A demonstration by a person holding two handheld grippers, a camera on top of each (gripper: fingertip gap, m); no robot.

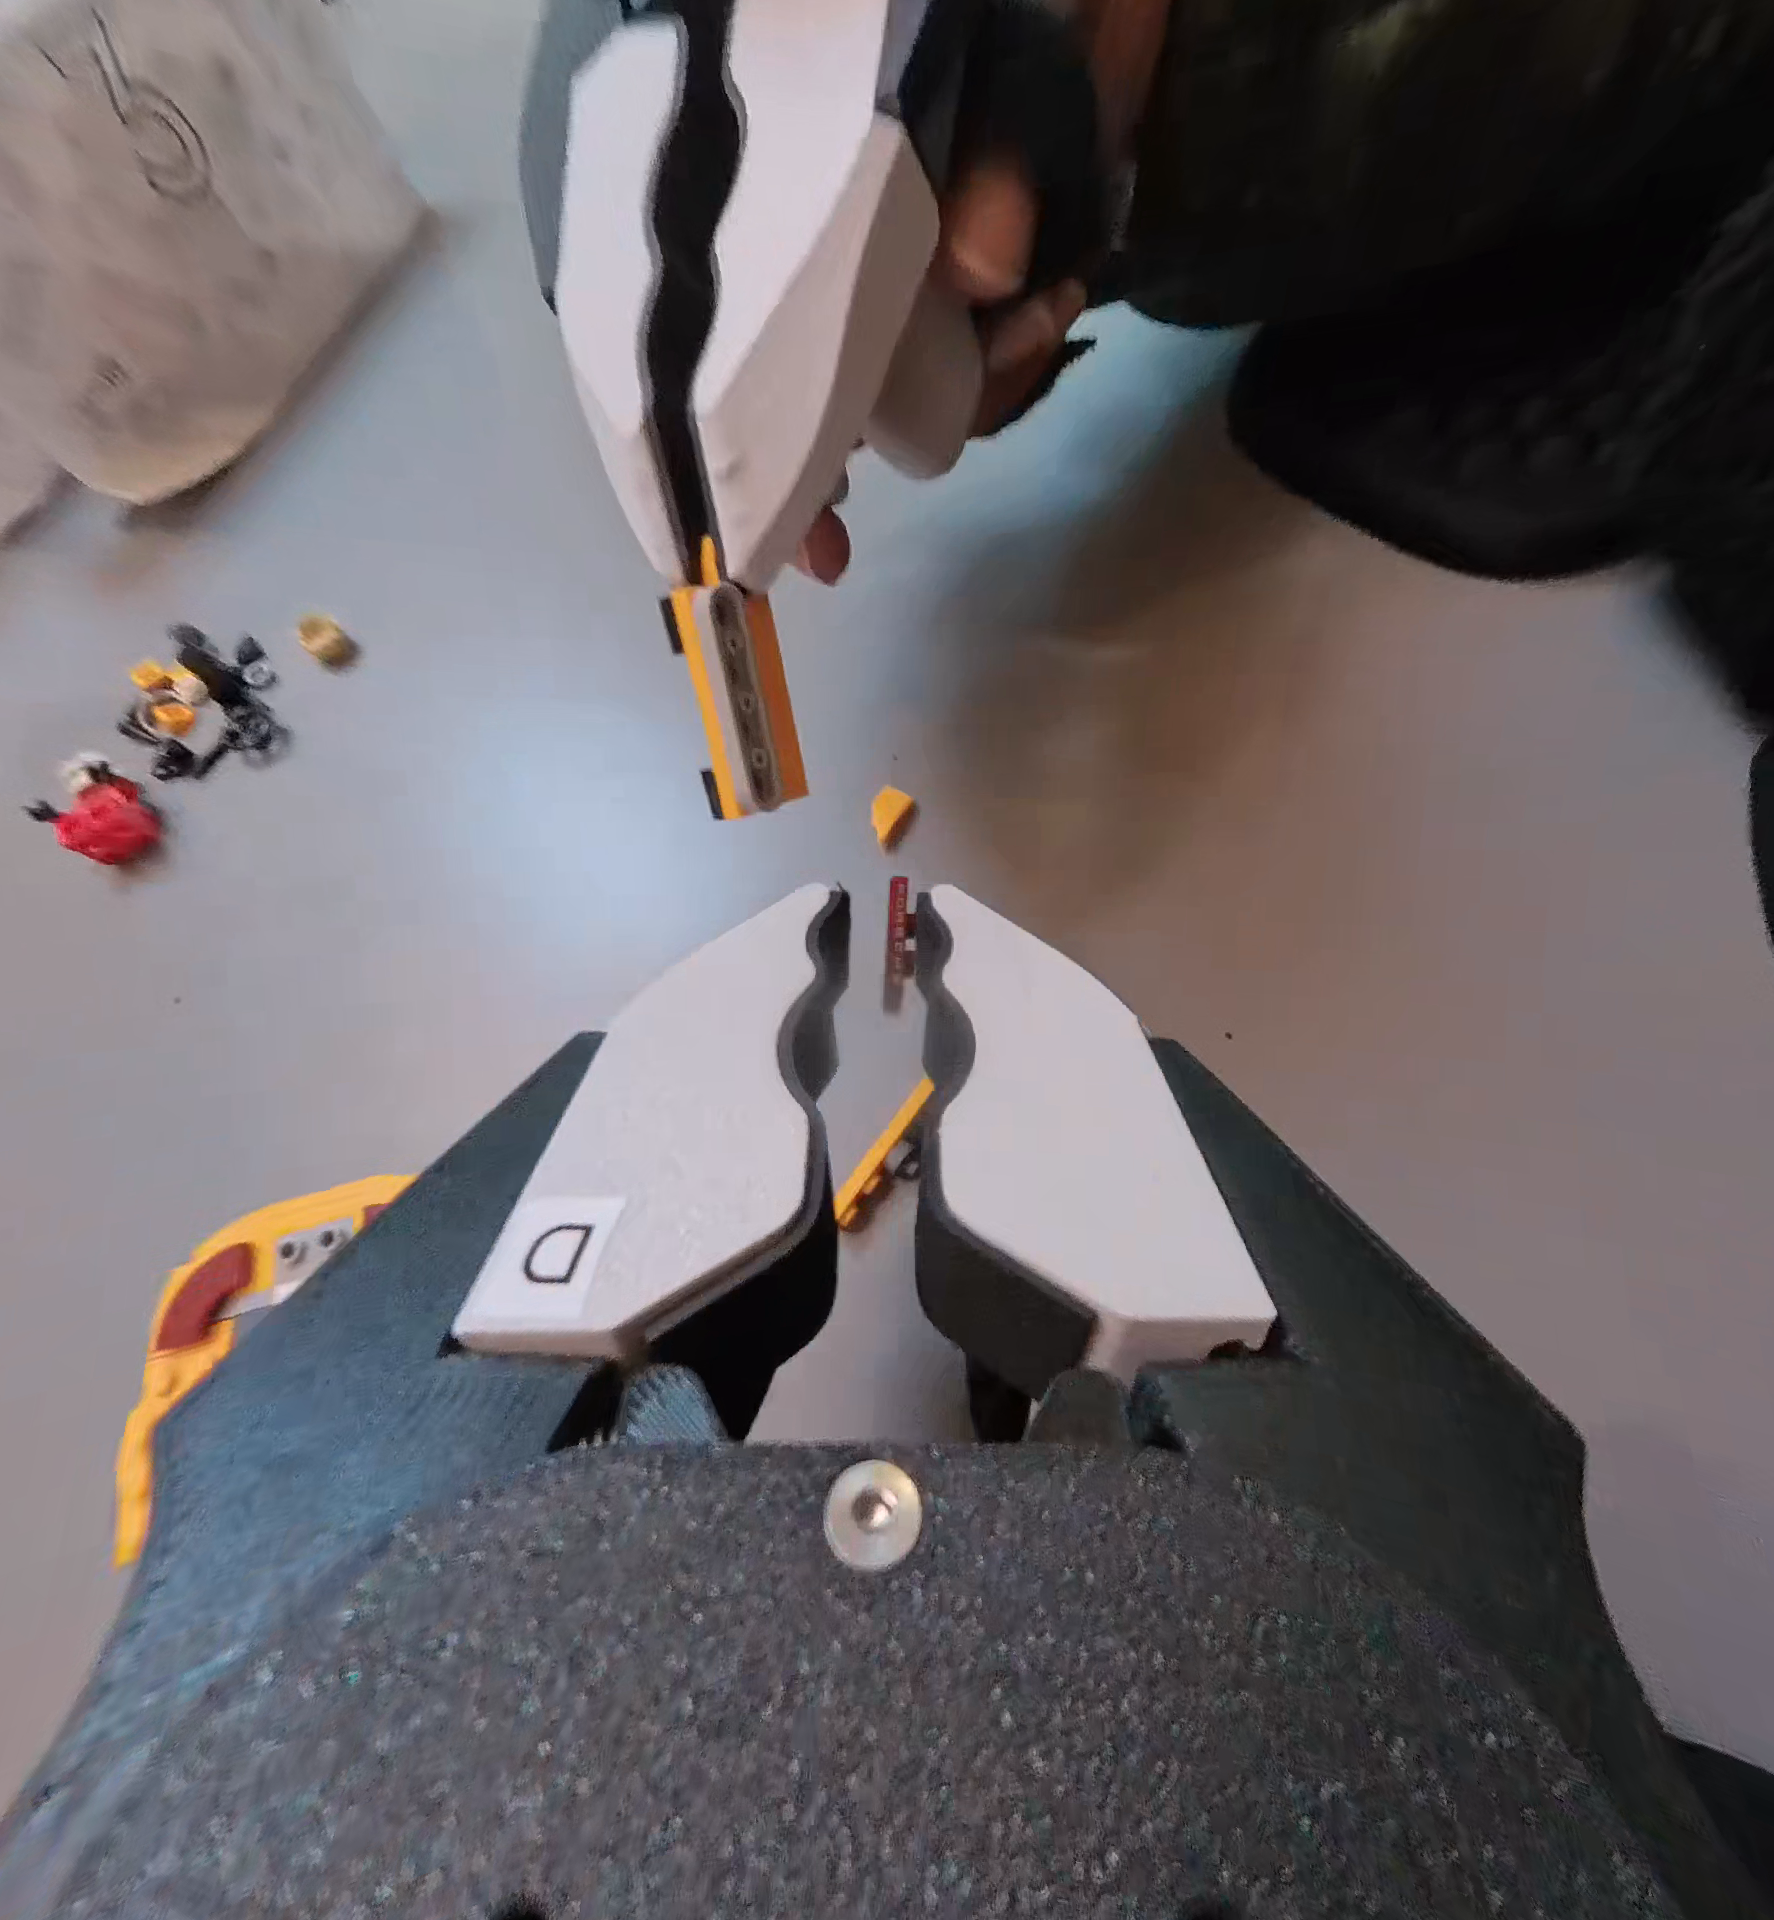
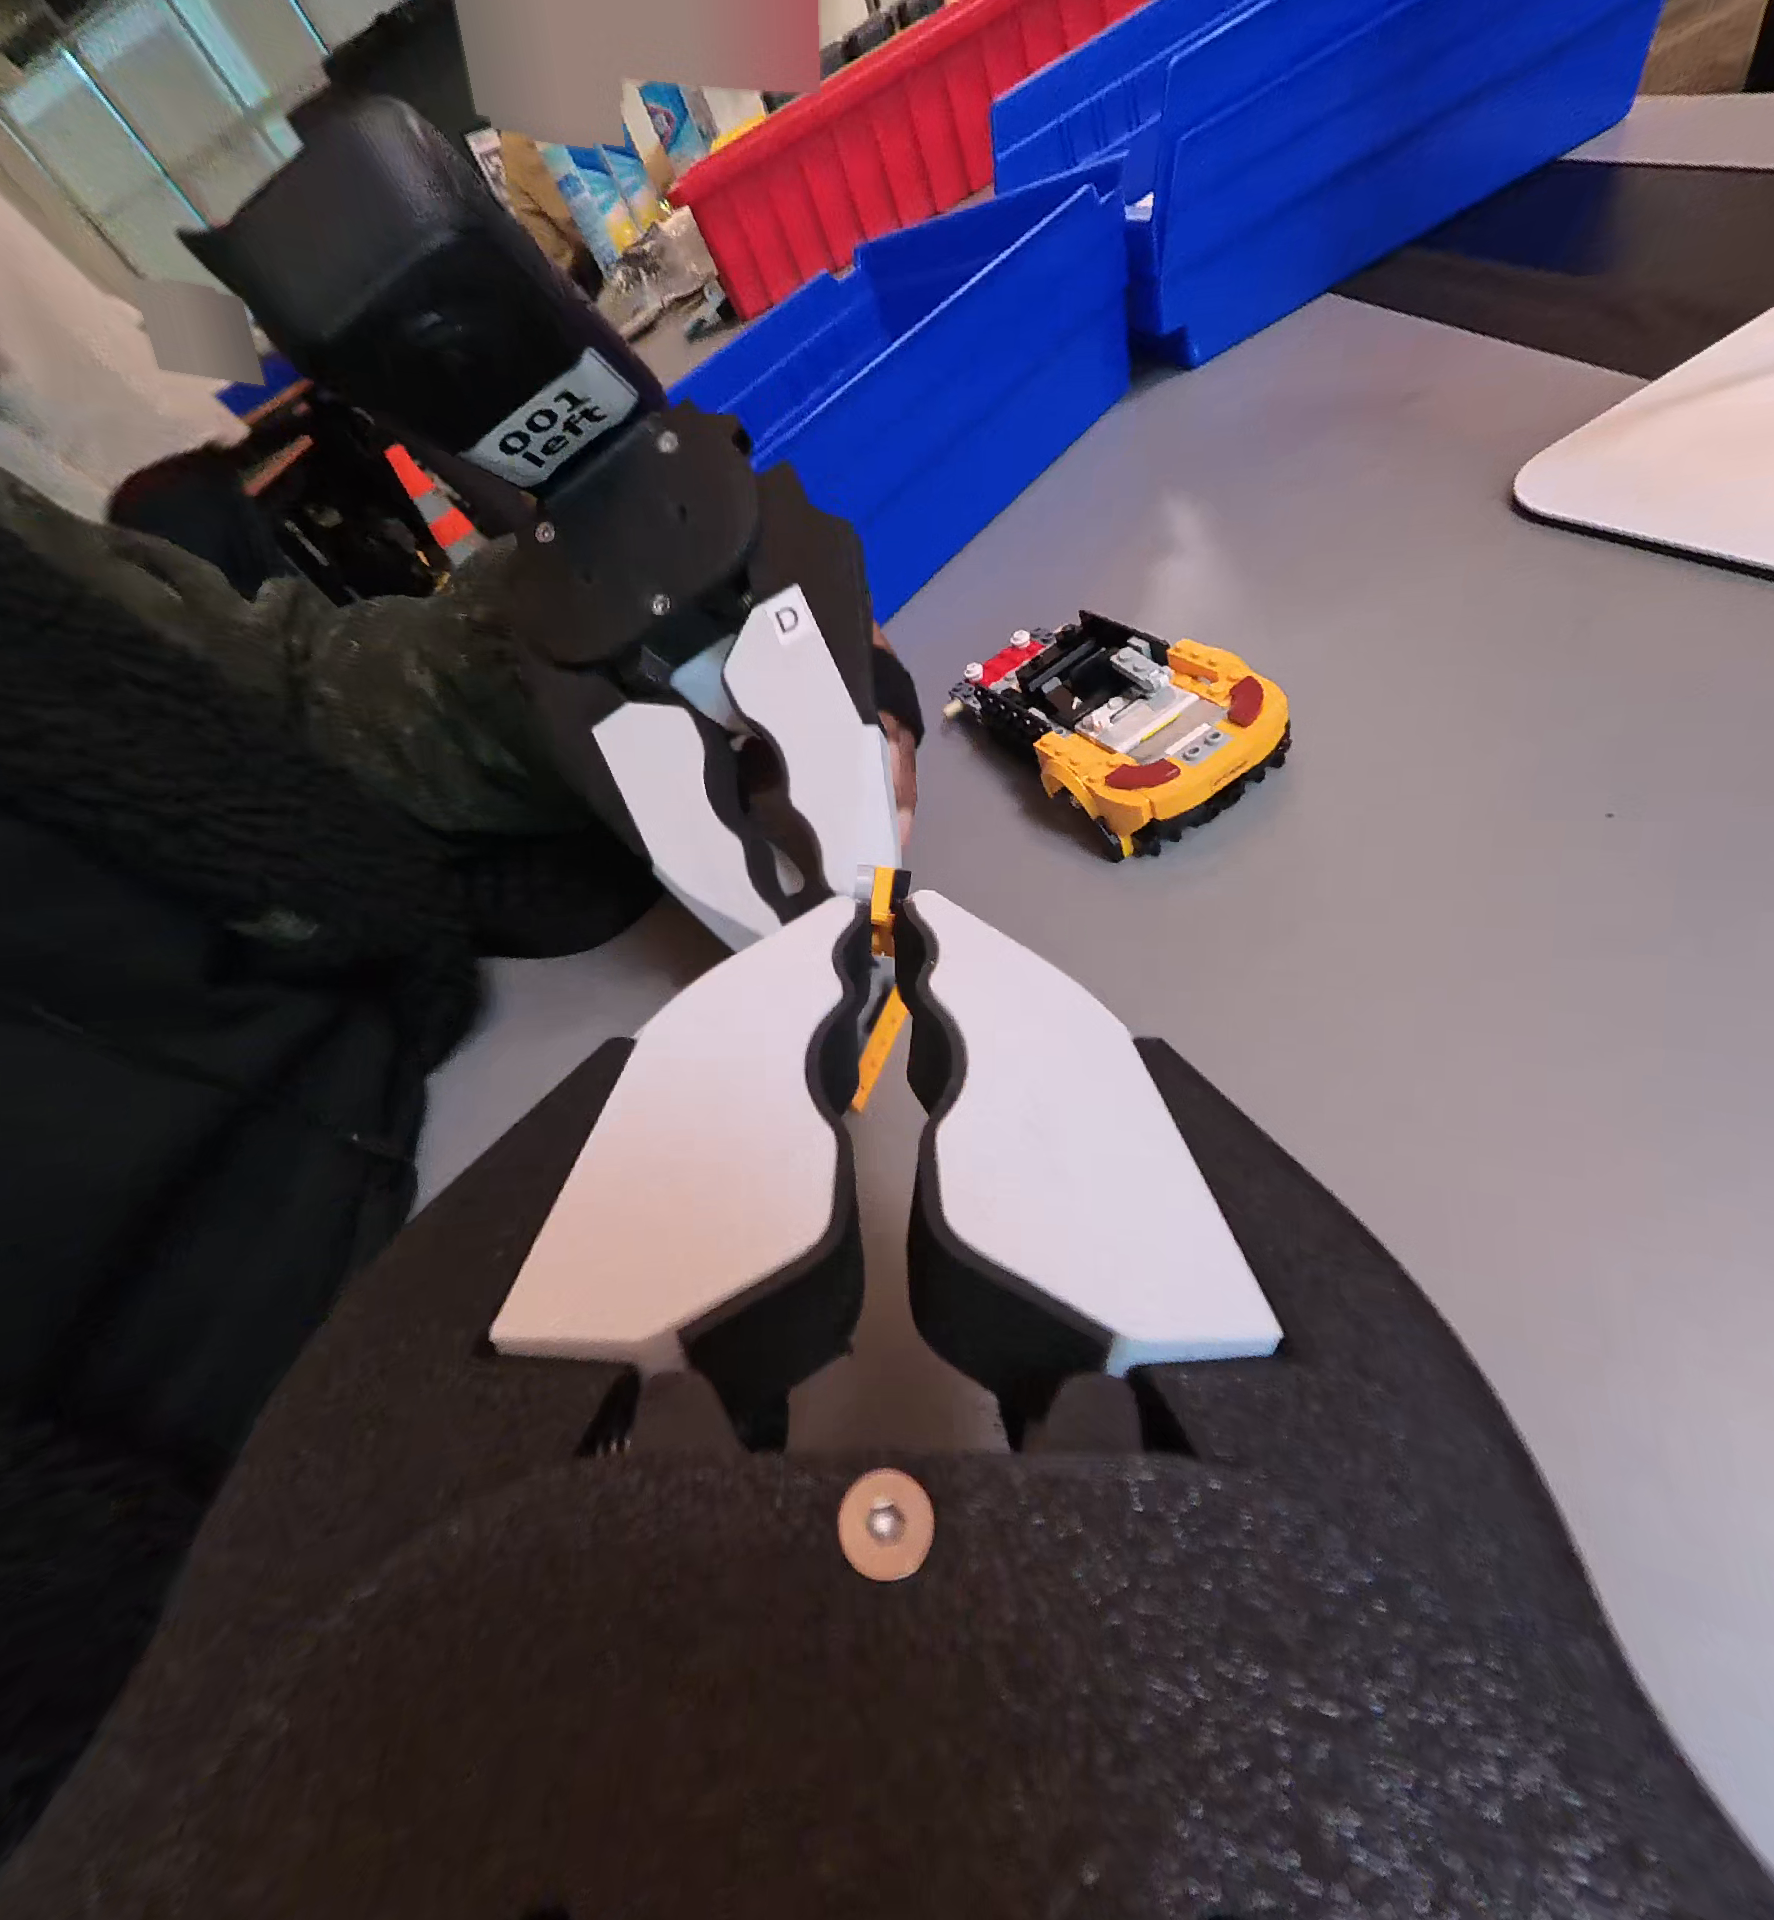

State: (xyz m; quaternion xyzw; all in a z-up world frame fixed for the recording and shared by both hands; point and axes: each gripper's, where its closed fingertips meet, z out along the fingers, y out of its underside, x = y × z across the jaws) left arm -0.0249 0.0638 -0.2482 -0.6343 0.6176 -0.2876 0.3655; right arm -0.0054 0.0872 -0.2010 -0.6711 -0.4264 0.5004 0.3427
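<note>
My left gripper [image 1: 883,899] is open just above the grey table [image 1: 447,935]. A thin red strip [image 1: 898,925] stands on edge between its pads, against the right pad, with a clear gap to the left pad. A small yellow wedge [image 1: 893,816] lies just beyond the tips. My right gripper [image 2: 883,914] is shut on a long yellow and grey brick assembly [image 2: 881,899]. In the left wrist view that gripper [image 1: 719,569] comes down from above with the assembly [image 1: 743,707] hanging from its tips, close to my left fingertips.
A part-built yellow brick car [image 2: 1122,727] stands on the table to the right. Blue bins [image 2: 966,343] and a red bin [image 2: 862,177] stand behind it, and a white board [image 2: 1714,436] lies at far right. A pile of small parts [image 1: 187,707] lies to the left. A dark sleeve [image 1: 1485,260] is close by. Across from one pair of fingers to the other is roughly 6 cm.
</note>
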